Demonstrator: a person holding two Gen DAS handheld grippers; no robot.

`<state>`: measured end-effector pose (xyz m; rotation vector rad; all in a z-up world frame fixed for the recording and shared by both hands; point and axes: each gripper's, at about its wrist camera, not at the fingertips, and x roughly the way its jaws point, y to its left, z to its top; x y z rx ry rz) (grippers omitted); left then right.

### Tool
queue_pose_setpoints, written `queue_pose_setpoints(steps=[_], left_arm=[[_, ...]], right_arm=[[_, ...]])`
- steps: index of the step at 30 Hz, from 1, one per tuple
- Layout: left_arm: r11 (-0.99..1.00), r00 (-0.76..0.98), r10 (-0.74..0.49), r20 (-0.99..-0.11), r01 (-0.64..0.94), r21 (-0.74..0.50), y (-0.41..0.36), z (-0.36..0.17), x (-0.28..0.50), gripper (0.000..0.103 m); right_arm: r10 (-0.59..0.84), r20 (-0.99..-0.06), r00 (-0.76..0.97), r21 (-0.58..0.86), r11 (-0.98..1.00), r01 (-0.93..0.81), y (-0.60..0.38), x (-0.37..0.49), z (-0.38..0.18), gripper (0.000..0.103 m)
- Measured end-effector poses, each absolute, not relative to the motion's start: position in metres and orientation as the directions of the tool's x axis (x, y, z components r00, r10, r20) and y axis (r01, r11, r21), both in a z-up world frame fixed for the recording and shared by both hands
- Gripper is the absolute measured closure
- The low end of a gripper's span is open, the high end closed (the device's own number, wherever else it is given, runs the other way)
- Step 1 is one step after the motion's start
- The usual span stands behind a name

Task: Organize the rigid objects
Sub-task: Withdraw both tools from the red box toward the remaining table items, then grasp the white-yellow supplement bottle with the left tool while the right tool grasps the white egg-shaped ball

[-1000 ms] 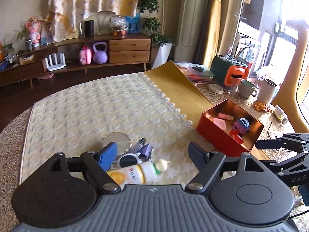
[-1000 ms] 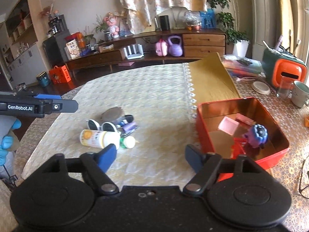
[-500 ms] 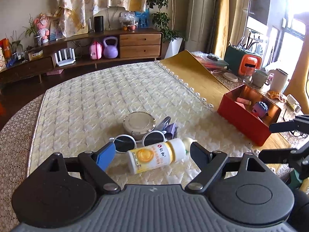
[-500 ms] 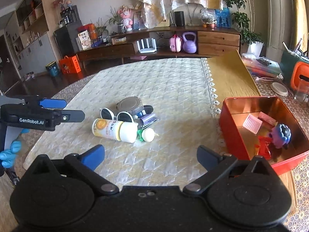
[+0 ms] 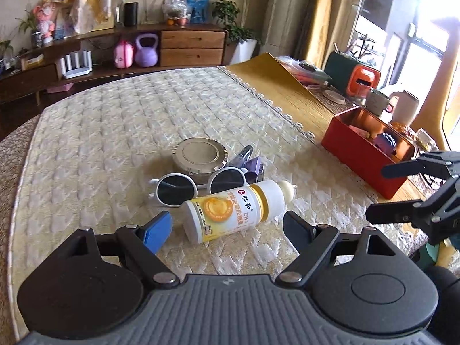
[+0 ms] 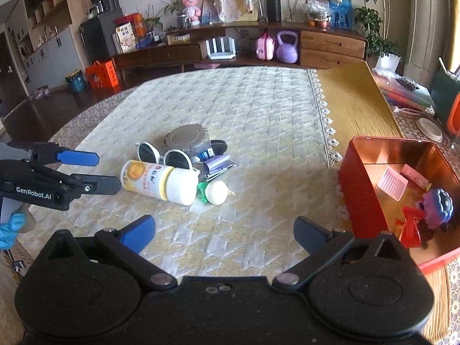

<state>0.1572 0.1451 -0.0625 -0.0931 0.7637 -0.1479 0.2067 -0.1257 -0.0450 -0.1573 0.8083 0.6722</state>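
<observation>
A white bottle with a yellow label (image 5: 233,210) (image 6: 156,182) lies on its side on the quilted cloth. Behind it are white-framed sunglasses (image 5: 176,191) (image 6: 175,158), a round metal tin (image 5: 199,155) (image 6: 187,138), a purple item (image 5: 254,165) and a small cream bulb (image 6: 215,192). My left gripper (image 5: 225,221) (image 6: 107,171) is open, its tips just short of the bottle's base and not touching it. My right gripper (image 6: 222,222) (image 5: 378,194) stands wide open and empty, nearer than the pile. A red box (image 6: 356,189) (image 5: 356,155) at the right holds a purple toy (image 6: 437,207).
A gold runner (image 6: 353,100) lies beyond the red box. Mugs (image 5: 405,106) and an orange-and-green appliance (image 5: 359,79) crowd the table's far right. A blue-gloved hand (image 6: 11,230) holds the left gripper near the table's left edge.
The left gripper has come down and in toward the bottle, which now lies right at its tips. The right gripper's jaws have spread wider, and it has sunk toward the table.
</observation>
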Motion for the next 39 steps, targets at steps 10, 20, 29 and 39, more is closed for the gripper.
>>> queue_pose_setpoints(steps=[10,20,29,39], left_arm=[[0.967,0.710,-0.249,-0.659,0.213,-0.137,0.156,-0.082,0.184,0.018],[0.913,0.632,-0.371,-0.680,0.382,-0.143,0.154,-0.087,0.210,0.018],[0.899,0.617,-0.376,-0.691,0.423,-0.111,0.146,-0.100,0.217,0.018],[0.884,0.614,-0.398,-0.681,0.454,-0.108,0.144,-0.101,0.200,0.018]], right_arm=[[0.483,-0.747,0.457,0.118,0.773,-0.623,-0.116,0.233,-0.057,0.000],[0.473,-0.768,0.431,0.118,0.767,-0.631,-0.111,0.248,-0.068,0.000],[0.474,-0.776,0.417,0.102,0.745,-0.659,-0.097,0.265,-0.075,0.010],[0.501,-0.783,0.369,0.105,0.691,-0.715,-0.077,0.277,-0.091,0.033]])
